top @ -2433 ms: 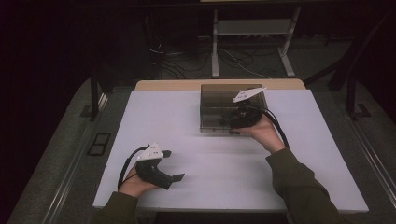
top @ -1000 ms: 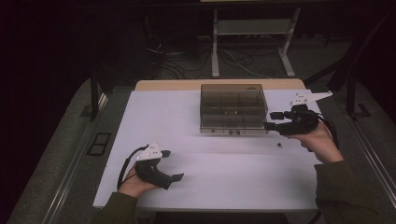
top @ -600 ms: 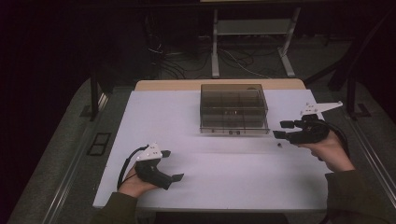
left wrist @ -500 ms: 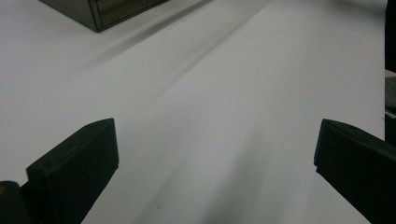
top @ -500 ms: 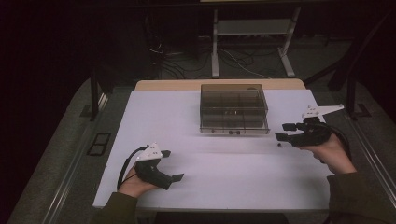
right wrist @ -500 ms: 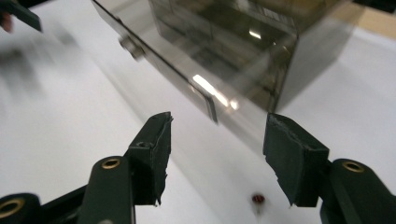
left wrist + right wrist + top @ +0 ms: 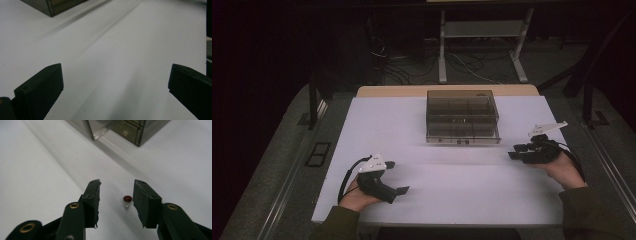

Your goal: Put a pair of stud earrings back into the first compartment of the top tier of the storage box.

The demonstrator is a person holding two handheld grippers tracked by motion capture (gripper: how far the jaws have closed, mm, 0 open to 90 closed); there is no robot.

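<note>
Left gripper [image 7: 394, 191]: near the front left of the table, held in the person's left hand [image 7: 357, 196], low over the white surface. In the left gripper view its jaws stand wide apart with bare table between them; nothing gripped.

Table [image 7: 377, 135]: white top, tan edge showing at the far side.

Box [image 7: 462, 117]: smoky transparent case with inner compartments, at mid-table toward the far edge, lid down as far as can be told. One corner shows at the top of the left gripper view [image 7: 53, 6], and a corner at the top of the right gripper view [image 7: 120, 130].

Small red part [image 7: 127, 199]: tiny red round head with a pale stub below it, lying on the table between the right gripper's jaws, closer to the right-hand jaw in the right gripper view. Touching neither jaw, as far as visible. Too small to identify.

Right gripper [image 7: 513, 151]: right of the box, near the table's right side, held in the right hand [image 7: 562, 167], jaws pointing left. Jaws partly parted, straddling the red part, not closed on it.
</note>
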